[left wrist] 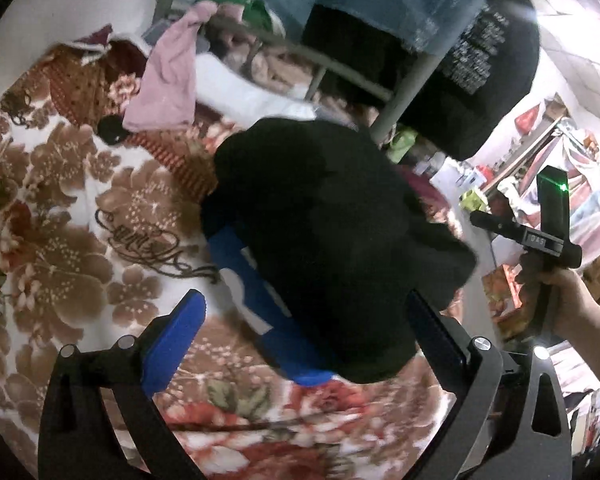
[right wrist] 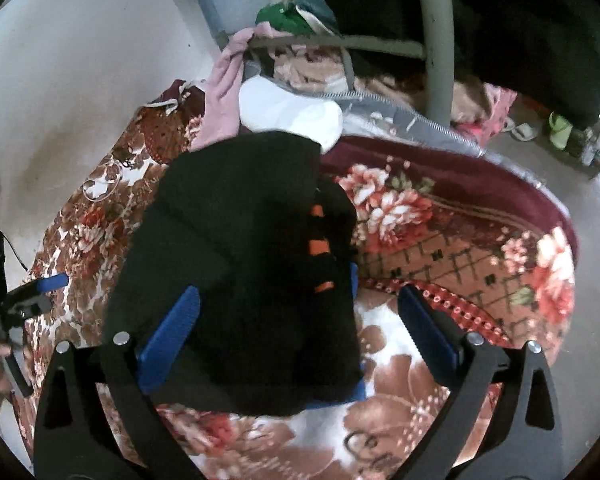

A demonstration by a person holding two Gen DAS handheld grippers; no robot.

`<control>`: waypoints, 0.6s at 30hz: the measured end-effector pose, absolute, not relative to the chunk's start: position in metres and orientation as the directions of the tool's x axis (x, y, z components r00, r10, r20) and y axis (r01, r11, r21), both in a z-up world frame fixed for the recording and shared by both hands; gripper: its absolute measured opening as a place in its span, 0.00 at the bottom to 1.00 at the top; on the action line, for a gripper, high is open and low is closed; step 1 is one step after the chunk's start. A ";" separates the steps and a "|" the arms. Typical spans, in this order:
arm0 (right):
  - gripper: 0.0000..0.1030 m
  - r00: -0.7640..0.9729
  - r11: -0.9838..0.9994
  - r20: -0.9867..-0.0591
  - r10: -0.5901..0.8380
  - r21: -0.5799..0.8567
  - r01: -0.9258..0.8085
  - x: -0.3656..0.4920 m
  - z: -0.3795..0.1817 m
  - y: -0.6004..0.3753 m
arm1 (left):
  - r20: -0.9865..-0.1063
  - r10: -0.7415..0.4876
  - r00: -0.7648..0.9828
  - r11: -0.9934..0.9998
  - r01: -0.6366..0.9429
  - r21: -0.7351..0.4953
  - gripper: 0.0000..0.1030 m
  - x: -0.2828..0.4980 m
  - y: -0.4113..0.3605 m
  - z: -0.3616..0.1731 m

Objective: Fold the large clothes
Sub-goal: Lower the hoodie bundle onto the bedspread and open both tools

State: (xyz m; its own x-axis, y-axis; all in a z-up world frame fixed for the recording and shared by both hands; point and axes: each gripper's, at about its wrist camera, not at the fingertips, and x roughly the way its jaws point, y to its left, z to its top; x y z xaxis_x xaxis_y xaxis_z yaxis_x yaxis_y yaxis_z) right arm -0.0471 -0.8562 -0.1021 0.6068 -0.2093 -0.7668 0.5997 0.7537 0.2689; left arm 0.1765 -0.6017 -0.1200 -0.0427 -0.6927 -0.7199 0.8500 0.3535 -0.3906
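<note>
We are working over a plush floral blanket point(left wrist: 60, 184) spread on a bed. The bulky black garment with blue panel point(left wrist: 320, 232) is lying bunched at its centre, likely mid-fold. Our left gripper point(left wrist: 304, 328) and right gripper point(right wrist: 298, 316) are hovering spread wide, gripping nothing. A pink cloth point(left wrist: 168, 84), white pillow point(right wrist: 288, 110) and grey metal bedframe post point(right wrist: 436, 40) are crowding the far edge.

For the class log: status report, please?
Left gripper open, right gripper open. Black garment bundled on floral blanket. Nothing blocking.
</note>
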 end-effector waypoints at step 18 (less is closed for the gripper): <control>0.95 0.519 0.902 -0.841 -0.152 0.096 0.420 0.078 -0.155 -0.873 | -0.780 -0.591 0.207 0.540 0.820 -0.191 0.95 0.115 -0.717 -0.159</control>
